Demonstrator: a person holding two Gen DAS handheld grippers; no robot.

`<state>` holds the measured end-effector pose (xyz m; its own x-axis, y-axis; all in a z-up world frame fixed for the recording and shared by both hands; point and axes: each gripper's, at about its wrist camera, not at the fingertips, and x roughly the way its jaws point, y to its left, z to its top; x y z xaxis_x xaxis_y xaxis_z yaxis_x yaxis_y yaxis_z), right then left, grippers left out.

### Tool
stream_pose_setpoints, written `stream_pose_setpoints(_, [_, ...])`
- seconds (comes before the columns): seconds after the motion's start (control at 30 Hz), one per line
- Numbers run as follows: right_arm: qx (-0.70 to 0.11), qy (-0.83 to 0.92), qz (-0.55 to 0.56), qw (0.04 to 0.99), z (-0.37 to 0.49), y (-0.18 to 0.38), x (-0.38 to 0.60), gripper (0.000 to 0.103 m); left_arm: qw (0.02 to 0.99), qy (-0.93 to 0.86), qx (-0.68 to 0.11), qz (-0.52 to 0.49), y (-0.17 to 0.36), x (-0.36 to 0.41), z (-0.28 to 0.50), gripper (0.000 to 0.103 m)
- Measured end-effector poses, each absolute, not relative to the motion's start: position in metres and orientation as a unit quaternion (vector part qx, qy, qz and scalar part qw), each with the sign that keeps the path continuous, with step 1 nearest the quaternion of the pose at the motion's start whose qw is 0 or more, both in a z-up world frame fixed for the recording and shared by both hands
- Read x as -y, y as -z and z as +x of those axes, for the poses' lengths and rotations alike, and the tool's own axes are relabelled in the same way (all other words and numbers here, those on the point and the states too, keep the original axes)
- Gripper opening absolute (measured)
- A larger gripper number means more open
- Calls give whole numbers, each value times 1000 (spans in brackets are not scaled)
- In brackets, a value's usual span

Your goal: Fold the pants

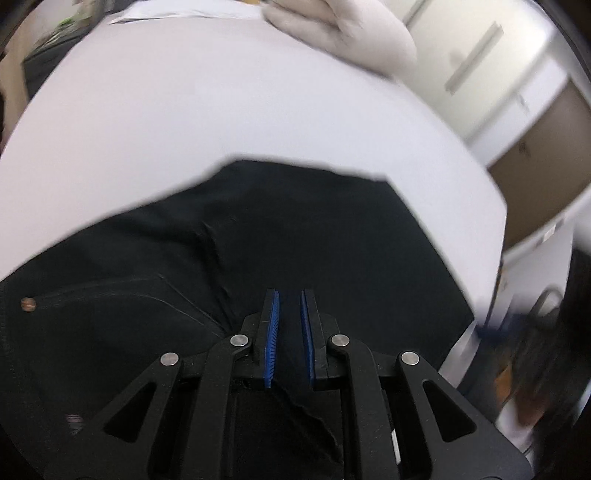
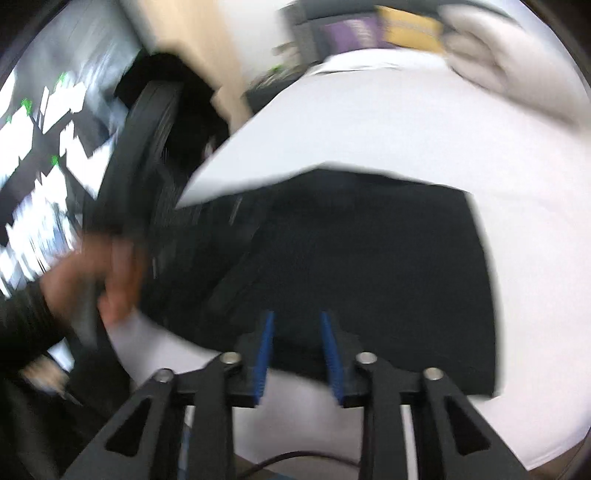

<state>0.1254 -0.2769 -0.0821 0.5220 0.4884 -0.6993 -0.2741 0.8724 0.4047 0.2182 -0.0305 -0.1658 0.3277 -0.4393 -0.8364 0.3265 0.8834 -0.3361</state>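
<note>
Black pants (image 1: 295, 229) lie folded on a white table (image 1: 221, 110), with a copper button (image 1: 28, 303) at the left edge of the left wrist view. My left gripper (image 1: 290, 293) sits low over them. Its blue pads are almost together, and a flap of black cloth runs back between them. In the right wrist view the pants (image 2: 369, 258) form a dark block with a straight right edge. My right gripper (image 2: 297, 315) hovers over their near edge with its pads apart and nothing pinched between them.
A pale beige garment pile (image 1: 340, 33) lies at the far side of the table (image 2: 406, 122). White cabinets (image 1: 498, 74) stand beyond the right edge. A person's hand (image 2: 110, 280) in a dark sleeve holds a blurred black device at the left. A cable (image 2: 295, 458) hangs below the near edge.
</note>
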Motion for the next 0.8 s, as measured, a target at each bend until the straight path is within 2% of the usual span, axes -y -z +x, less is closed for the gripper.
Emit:
stream_pose_setpoints(0.03, [-436,-228,159,856,145,79,303,15,806,233,-542,-48,176,36,217,11])
stream_pose_setpoints(0.13, [-443,-231,222,838,191,84,342,10,806,239,-539,-59,190,37,212,11])
stream_pose_setpoints(0.4, [-509,-240,317,763,298,155,351,10,807,249,-534,-38,202,45,210,11])
stream_pose_setpoints(0.5, [-537,-226,334,741,286,186,346,0,805,249,-536,-41,204,46,210,11])
stream_pose_setpoints(0.8, [-534,-253,364,720,219,198,367,0,815,243,-526,-19,205,46,201,11])
